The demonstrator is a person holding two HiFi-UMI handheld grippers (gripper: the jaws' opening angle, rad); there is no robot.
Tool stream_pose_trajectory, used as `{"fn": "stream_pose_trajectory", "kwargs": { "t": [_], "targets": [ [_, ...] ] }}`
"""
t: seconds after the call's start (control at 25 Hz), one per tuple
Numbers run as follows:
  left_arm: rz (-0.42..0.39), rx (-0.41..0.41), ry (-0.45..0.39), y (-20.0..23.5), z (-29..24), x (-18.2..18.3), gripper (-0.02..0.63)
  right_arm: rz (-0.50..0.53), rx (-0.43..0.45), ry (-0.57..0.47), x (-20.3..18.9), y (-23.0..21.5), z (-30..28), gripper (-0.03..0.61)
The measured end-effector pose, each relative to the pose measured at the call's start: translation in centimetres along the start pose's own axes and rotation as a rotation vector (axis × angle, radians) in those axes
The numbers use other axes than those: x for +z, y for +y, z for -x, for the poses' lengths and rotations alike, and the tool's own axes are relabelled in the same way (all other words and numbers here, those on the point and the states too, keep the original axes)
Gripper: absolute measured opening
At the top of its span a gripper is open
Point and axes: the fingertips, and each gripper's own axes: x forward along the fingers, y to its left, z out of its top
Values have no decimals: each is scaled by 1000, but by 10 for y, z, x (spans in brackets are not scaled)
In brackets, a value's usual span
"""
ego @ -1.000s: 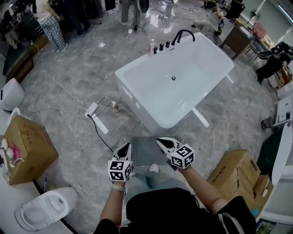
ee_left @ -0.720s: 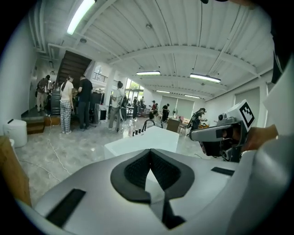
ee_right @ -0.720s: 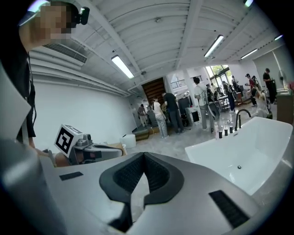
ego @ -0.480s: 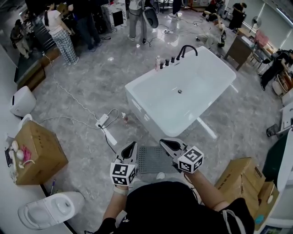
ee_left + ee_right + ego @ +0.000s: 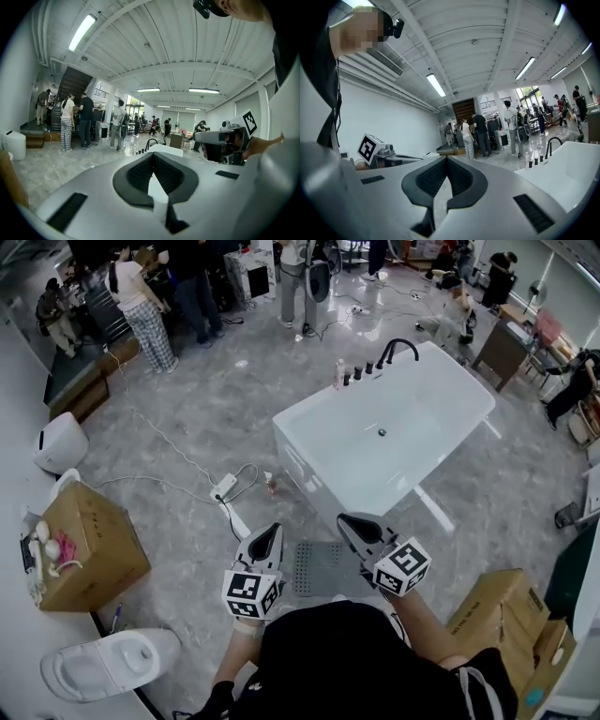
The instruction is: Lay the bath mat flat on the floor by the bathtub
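A grey bath mat (image 5: pixel 323 568) lies flat on the floor (image 5: pixel 178 521) just off the white bathtub (image 5: pixel 317 484)'s near end, directly below and between the left gripper (image 5: pixel 271 534) and right gripper (image 5: pixel 348 522). Both are pinched closed, empty and equally near; the person's body hides the mat's near edge.

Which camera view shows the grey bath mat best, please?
The head view: from above, it shows the bath mat lying on the floor at the near end of the bathtub. The left and right gripper views look level across the room and show none of the mat.
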Motion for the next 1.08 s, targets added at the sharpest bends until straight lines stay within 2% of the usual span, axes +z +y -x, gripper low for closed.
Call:
{"fn": "stream_pose_trajectory", "kwargs": {
  "t": [0.4,1.08],
  "targets": [
    [16,29,-16,13,8,3,18,3,5,17,-8,10,1,26],
    [17,55,-3,9,26,-5,18,16,-4,35,-13,12,14,26]
  ]
}}
